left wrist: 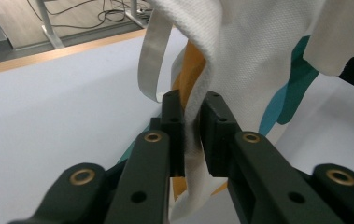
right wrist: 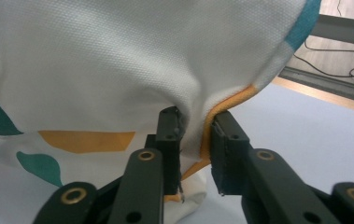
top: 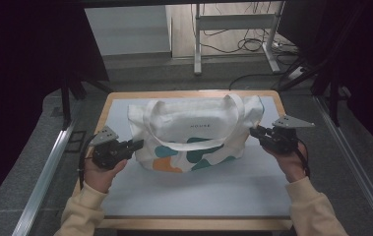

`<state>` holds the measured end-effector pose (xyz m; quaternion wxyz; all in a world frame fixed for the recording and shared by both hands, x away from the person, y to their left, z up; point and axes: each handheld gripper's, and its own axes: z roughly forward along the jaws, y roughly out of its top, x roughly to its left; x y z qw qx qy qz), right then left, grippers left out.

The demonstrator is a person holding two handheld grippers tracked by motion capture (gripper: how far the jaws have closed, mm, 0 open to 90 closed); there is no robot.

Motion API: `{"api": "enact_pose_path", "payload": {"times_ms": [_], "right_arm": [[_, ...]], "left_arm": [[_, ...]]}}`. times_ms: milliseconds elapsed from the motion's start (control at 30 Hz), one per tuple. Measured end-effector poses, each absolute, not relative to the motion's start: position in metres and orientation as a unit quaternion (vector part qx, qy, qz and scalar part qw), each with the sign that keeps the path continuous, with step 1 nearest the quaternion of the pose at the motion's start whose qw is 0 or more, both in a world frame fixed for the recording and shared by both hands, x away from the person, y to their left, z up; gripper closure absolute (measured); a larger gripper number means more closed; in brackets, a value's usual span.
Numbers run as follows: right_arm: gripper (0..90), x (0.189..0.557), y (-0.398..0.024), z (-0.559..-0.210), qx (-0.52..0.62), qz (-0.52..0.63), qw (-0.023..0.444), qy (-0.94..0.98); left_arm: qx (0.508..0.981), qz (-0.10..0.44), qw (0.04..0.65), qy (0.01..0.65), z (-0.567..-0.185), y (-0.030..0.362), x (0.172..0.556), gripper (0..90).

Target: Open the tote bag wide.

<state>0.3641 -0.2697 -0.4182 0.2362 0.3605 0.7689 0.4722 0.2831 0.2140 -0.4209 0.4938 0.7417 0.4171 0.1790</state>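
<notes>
White canvas tote bag with teal and orange patches (top: 194, 135) sits mid-desk on the pale grey desk (top: 199, 191), its long axis running left to right across the high view. Mouth and 2 white strap handles (top: 174, 110) face the far edge; the printed bottom edge faces the person. Left gripper (top: 137, 145) pinches a fold of fabric at the bag's left end; in the left gripper view, cloth is squeezed between the jaws. Right gripper (top: 254, 132) pinches the bag's right end, cloth with an orange patch clamped between the jaws.
</notes>
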Motion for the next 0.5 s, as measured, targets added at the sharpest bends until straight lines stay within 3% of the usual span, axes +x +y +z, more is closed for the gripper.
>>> {"api": "enact_pose_path", "payload": {"times_ms": [500], "right_arm": [[80.0,0.342,-0.270,-0.422,0.332,0.492,0.250,0.765]], "left_arm": [[0.745,0.174,0.497,0.410,-0.432,0.220,0.269,84.3]]}}
